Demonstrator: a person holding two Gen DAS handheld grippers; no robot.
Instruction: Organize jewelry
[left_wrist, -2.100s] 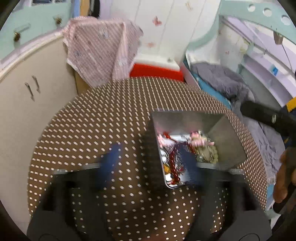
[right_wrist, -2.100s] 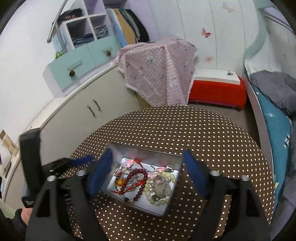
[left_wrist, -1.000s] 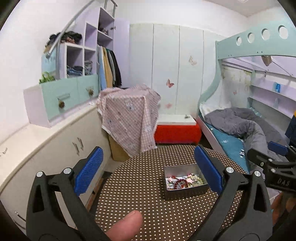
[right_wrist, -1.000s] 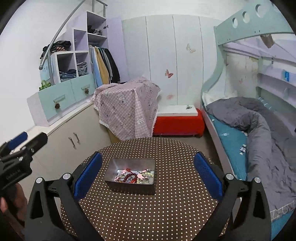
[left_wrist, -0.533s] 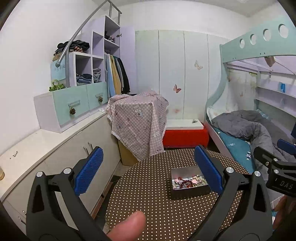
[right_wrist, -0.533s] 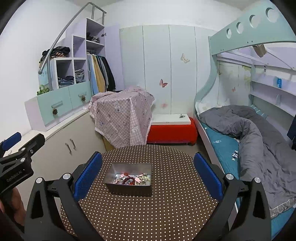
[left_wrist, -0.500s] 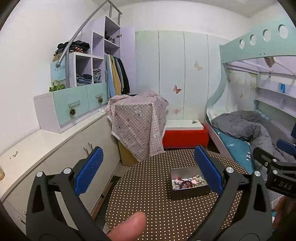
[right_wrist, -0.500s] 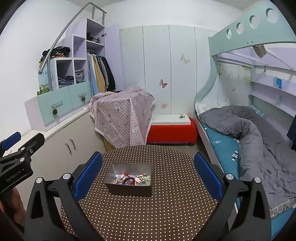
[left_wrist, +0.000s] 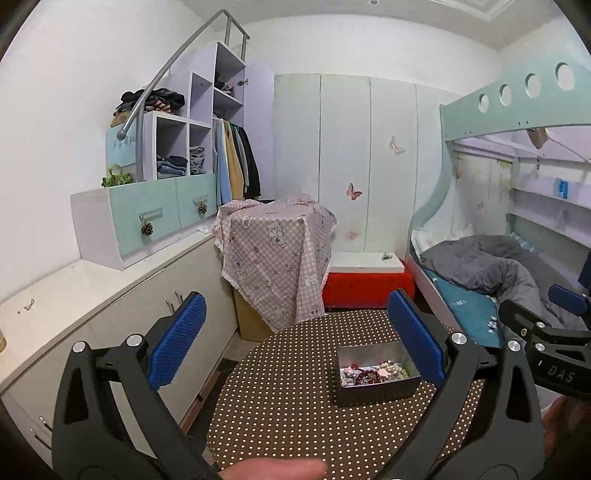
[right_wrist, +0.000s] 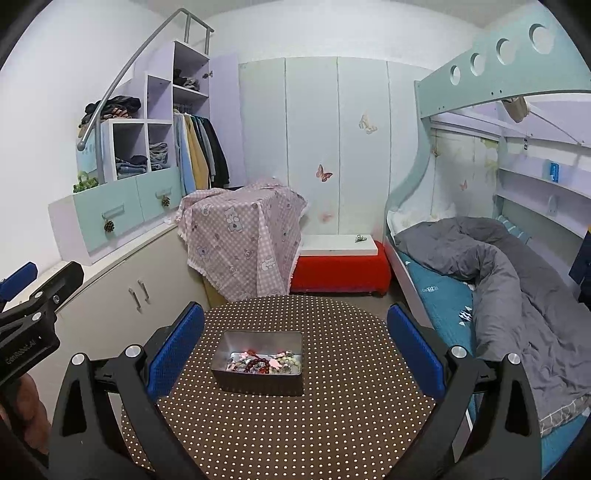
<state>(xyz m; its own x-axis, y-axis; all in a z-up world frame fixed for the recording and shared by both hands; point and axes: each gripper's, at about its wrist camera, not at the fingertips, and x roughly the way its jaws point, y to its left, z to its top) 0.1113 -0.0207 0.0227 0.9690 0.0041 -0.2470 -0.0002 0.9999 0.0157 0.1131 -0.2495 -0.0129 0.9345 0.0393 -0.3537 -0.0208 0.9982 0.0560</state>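
A grey metal tin (right_wrist: 258, 382) filled with bead bracelets and pink trinkets (right_wrist: 264, 362) stands on a round table with a brown dotted cloth (right_wrist: 332, 424). In the left wrist view the tin (left_wrist: 373, 391) sits to the right on the table (left_wrist: 280, 398). My left gripper (left_wrist: 295, 339) is open and empty, held high and back from the table. My right gripper (right_wrist: 295, 343) is open and empty, also high above the table, with the tin between its fingers in view. The right gripper also shows at the right edge of the left wrist view (left_wrist: 554, 343).
White cabinets (right_wrist: 122, 291) with teal drawers run along the left. A pink checked cloth covers a box (right_wrist: 240, 240) behind the table. A red bench (right_wrist: 340, 269) stands at the back. A bunk bed with a grey duvet (right_wrist: 517, 280) is on the right.
Both grippers have pulled up and back from the tin, from close over it to well above the table. Over the last half second they hardly move. Both stay open.
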